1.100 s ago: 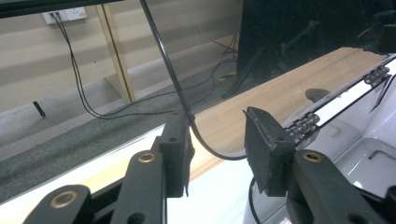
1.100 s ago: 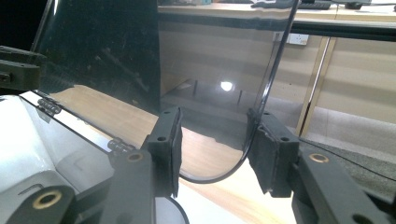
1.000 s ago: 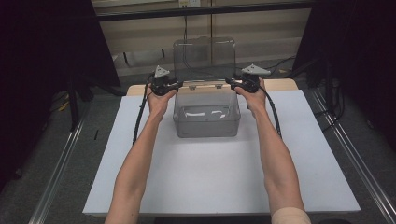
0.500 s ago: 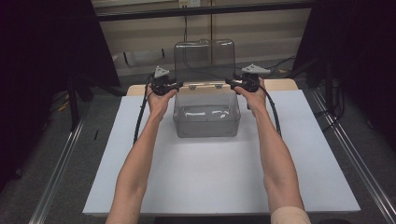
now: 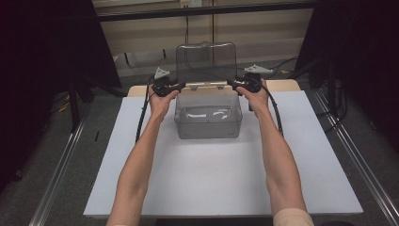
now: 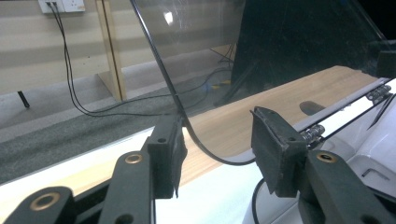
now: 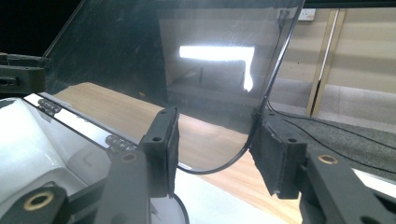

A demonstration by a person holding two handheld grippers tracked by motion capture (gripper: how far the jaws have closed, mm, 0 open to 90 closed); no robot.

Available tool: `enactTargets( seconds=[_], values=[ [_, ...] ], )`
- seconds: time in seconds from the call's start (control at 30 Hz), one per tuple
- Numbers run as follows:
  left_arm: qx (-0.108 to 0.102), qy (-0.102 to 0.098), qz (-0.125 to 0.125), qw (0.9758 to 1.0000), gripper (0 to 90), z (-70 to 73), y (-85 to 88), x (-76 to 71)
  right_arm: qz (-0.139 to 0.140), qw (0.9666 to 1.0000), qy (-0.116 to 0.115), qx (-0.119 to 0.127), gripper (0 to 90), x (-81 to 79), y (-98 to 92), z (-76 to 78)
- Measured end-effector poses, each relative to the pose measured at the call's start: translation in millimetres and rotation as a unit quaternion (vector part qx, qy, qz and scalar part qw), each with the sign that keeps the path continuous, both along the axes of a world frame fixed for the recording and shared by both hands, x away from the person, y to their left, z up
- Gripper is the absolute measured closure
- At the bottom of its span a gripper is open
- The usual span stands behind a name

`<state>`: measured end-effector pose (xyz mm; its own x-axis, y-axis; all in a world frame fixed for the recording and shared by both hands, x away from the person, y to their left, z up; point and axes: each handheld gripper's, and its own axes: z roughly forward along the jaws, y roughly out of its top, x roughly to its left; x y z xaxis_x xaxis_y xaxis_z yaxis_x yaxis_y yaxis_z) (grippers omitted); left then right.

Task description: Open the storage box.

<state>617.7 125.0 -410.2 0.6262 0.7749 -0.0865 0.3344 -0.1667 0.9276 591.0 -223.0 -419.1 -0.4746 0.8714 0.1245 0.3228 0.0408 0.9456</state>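
A clear plastic box [image 5: 208, 123] stands on the white sheet [image 5: 211, 179], its hinged clear lid [image 5: 206, 63] raised upright at the back. My left gripper [image 5: 180, 86] is at the lid's lower left corner, my right gripper [image 5: 232, 84] at its lower right corner. In the left gripper view the lid [image 6: 210, 56] edge runs between the jaws of the left gripper [image 6: 217, 135], close to one pad and apart from the other; these jaws have just been opening. In the right gripper view the lid [image 7: 163, 56] edge lies against one pad of the right gripper [image 7: 215, 135], with the other pad apart.
Metal hinges [image 6: 313, 133] join lid and box along the back rim. A wooden tabletop [image 5: 282, 85] shows behind the sheet. Cables [image 6: 70, 70] run across the floor beyond, and dark curtains stand at both sides.
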Motion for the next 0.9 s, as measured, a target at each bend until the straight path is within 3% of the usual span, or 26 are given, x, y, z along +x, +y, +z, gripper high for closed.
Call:
enactTargets(
  seconds=[0.17, 0.4, 0.67, 0.8, 0.83, 0.87, 0.9],
  values=[
    [-0.002, 0.003, -0.001, 1.0, 52.8, -0.6, 0.3, 0.3, -0.002, 1.0, 0.004, 0.005, 52.2, -0.1, -0.1, -0.4],
    [-0.021, 0.009, 0.003, 0.9997, 50.9, -3.2, -0.6, 1.2, -0.005, 0.9999, 0.011, 0.01, 51.3, -0.7, -0.4, -1.5],
    [-0.018, 0.011, 0.01, 0.9997, 48.9, -3.7, -0.4, 0.8, -0.01, 0.9999, 0.012, 0.008, 51.2, -1.0, 0.0, -1.1],
    [0.006, -0.001, 0.007, 1.0, 48.1, -3.0, -2.6, -0.4, -0.019, 0.9996, 0.016, 0.009, 48.5, -1.4, -1.0, -2.2],
    [0.001, 0.002, -0.004, 1.0, 51.2, -3.9, -3.2, -0.5, -0.018, 0.9997, 0.015, 0.003, 49.3, -1.2, -0.3, -2.5],
    [-0.001, 0.001, -0.002, 1.0, 53.7, -4.9, -2.8, -0.4, -0.008, 0.9998, 0.016, 0.003, 57.9, -1.3, 0.7, -2.8],
    [-0.001, 0.006, 0.004, 1.0, 53.9, -5.9, -0.7, 0.1, -0.004, 0.9999, 0.013, -0.005, 55.9, -1.9, 2.5, -3.5]
  ],
)
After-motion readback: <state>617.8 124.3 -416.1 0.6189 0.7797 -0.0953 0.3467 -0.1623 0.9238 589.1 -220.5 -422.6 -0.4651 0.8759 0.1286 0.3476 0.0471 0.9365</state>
